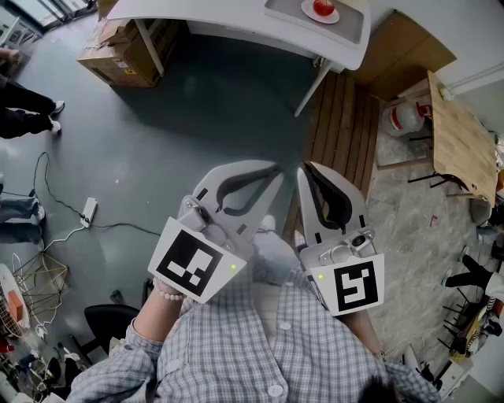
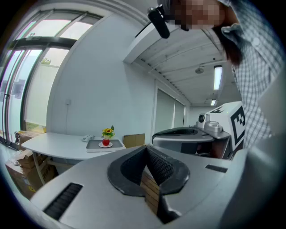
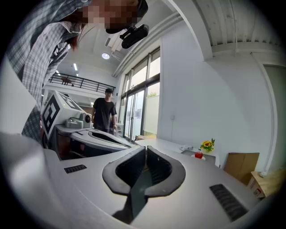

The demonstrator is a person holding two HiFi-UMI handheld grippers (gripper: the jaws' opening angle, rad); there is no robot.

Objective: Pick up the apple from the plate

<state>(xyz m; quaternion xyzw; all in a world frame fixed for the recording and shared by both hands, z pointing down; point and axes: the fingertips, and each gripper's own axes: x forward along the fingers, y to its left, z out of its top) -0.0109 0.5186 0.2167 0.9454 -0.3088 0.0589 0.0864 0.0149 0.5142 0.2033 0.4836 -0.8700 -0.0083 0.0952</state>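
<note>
A red apple lies on a small white plate in a grey tray on the white table far ahead. In the left gripper view the apple is small and distant; in the right gripper view the apple sits beside yellow flowers. My left gripper and right gripper are held close to my body, side by side, well short of the table. Both are shut with nothing between the jaws.
Cardboard boxes stand under the table's left end. A wooden pallet, a wooden board and a white bottle lie to the right. Cables and a black stool are at left. A person stands behind.
</note>
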